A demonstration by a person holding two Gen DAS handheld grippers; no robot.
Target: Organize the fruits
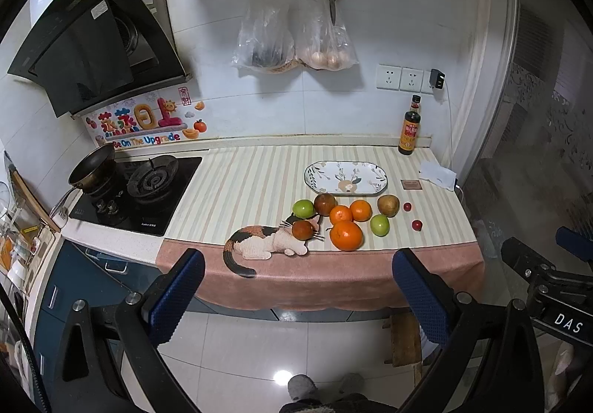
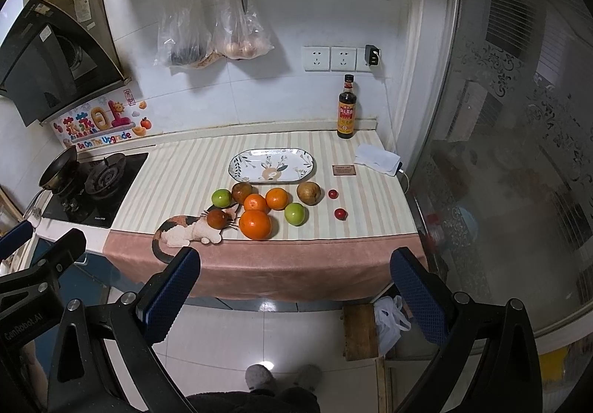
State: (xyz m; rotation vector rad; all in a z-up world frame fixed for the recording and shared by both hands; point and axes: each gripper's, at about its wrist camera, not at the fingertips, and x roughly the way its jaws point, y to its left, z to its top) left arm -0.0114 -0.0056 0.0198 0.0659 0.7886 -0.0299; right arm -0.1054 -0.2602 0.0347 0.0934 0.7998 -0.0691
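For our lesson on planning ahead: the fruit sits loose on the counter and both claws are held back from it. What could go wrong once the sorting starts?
1. The large orange lies near the striped cloth's pink front edge; a nudge may roll it to the floor.
2. The fruits sit packed together, so an open right claw reaching for one may knock its neighbours.
3. The two small red fruits may slip the wide pads.

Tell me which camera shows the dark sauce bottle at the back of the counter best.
The right wrist view. There the sauce bottle stands larger and nearer the picture's middle, its yellow and red label easier to make out. The left wrist view also shows the whole bottle, upright by the wall, but smaller and farther toward the right side.
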